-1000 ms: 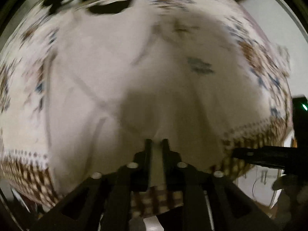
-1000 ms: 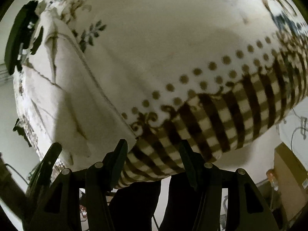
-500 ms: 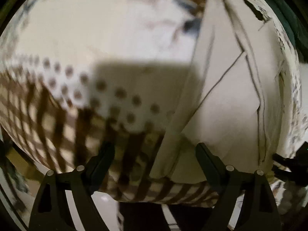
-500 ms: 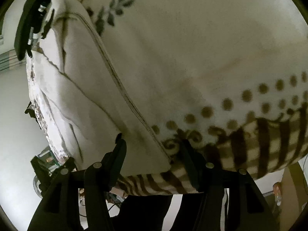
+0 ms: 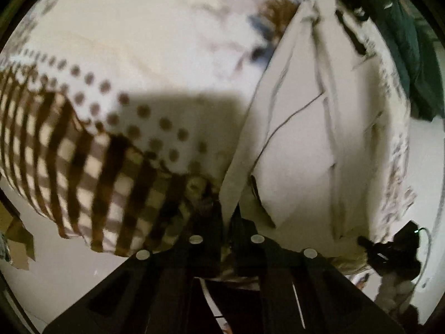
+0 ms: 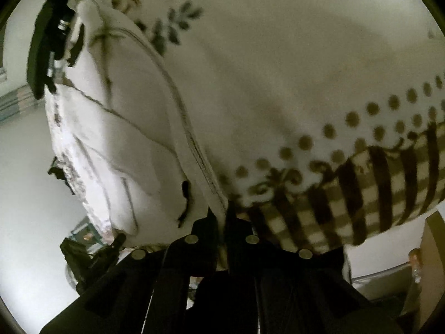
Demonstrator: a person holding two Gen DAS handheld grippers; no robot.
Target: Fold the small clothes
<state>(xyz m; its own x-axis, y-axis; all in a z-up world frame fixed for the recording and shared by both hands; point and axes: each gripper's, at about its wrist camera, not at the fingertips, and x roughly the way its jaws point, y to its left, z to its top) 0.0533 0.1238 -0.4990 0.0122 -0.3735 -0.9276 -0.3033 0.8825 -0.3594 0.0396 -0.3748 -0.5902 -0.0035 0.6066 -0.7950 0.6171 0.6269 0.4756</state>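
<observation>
The cream cloth cover printed with brown dots, a brown checked border and leaf sprigs (image 5: 155,64) fills both views and drapes over the surface beneath; whether that is a bed or a worktop we cannot tell. On it lies the small white garment with dark stitched seams (image 5: 300,150), spread flat, its long hemmed edge running down toward both cameras.

Our left gripper (image 5: 228,217) has its fingers drawn together, clamped on the near corner of that hem. Our right gripper (image 6: 225,217) likewise has its fingers pinched shut on the stitched edge (image 6: 194,144), just where it meets the checked border.

We judge the step in hand to be lifting this edge to fold it across the garment. To do it well, we should raise both ends level and together, keep the hem taut between us so no slack sags, make sure neither pinch has caught the cover underneath, and lay the edge square onto the opposite side before letting go.
</observation>
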